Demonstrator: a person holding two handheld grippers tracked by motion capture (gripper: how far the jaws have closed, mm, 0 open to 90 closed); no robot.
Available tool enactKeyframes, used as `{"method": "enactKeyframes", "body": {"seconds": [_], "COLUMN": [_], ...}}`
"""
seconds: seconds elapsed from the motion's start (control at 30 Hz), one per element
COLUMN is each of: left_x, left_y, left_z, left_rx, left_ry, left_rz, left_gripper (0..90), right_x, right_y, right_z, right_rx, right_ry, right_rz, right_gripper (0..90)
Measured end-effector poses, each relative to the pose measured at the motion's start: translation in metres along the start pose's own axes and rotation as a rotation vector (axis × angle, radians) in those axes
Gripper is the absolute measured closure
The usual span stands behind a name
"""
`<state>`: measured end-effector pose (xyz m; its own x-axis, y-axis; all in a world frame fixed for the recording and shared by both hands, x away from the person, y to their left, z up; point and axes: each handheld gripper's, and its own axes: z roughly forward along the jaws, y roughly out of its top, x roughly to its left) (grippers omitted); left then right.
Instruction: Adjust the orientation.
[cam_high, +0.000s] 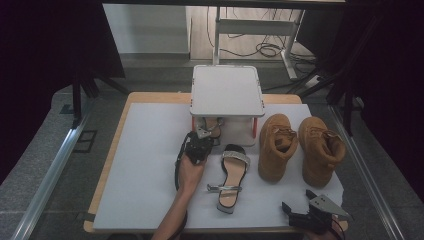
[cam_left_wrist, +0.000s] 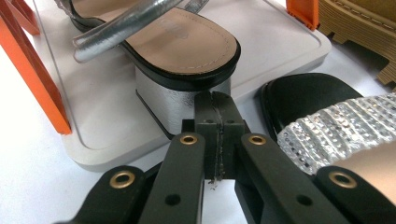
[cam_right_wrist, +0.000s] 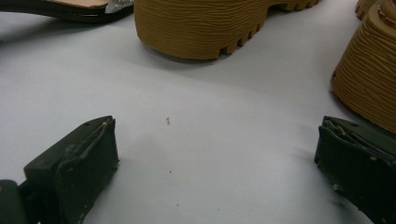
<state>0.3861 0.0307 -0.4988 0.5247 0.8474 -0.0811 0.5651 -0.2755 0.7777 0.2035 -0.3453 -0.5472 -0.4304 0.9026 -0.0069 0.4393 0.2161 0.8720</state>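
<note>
Left gripper (cam_left_wrist: 215, 100) pressed shut, jaws together with nothing between them, tips right against the silver block heel of the sandal on the shelf (cam_left_wrist: 187, 51). Tan insole, black sole edge, shiny silver strap across it. Standing on the low white tray of the small rack (cam_high: 227, 90) at the far middle of the table (cam_high: 145, 180), orange posts at the rack's corners. Matching sandal (cam_high: 231, 172) with a glittering band lying just nearer, on the white sheet. Two tan boots (cam_high: 300, 145) to the right. Right gripper (cam_high: 306, 212) spread wide open, empty, resting near the right front edge.
</note>
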Motion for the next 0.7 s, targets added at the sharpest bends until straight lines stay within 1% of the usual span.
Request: {"method": "enactKeyframes", "body": {"seconds": [0.17, 0.43, 0.63, 0.7], "left_x": [0.003, 0.009, 0.011, 0.012], "left_y": [0.002, 0.006, 0.007, 0.008], "left_z": [0.002, 0.006, 0.008, 0.011], "left_rx": [0.002, 0.002, 0.004, 0.014], "left_ry": [0.005, 0.006, 0.008, 0.019], "left_rz": [-0.004, -0.029, -0.030, -0.027], "left_gripper": [89.8, 89.8, 89.8, 89.8], "right_x": [0.000, 0.000, 0.000, 0.000], "right_y": [0.000, 0.000, 0.000, 0.000], "right_z": [0.000, 0.000, 0.000, 0.000], "right_rx": [0.000, 0.000, 0.000, 0.000], "right_ry": [0.000, -0.001, 0.000, -0.001], "right_rz": [0.000, 0.000, 0.000, 0.000], "right_gripper": [0.0, 0.0, 0.0, 0.0]}}
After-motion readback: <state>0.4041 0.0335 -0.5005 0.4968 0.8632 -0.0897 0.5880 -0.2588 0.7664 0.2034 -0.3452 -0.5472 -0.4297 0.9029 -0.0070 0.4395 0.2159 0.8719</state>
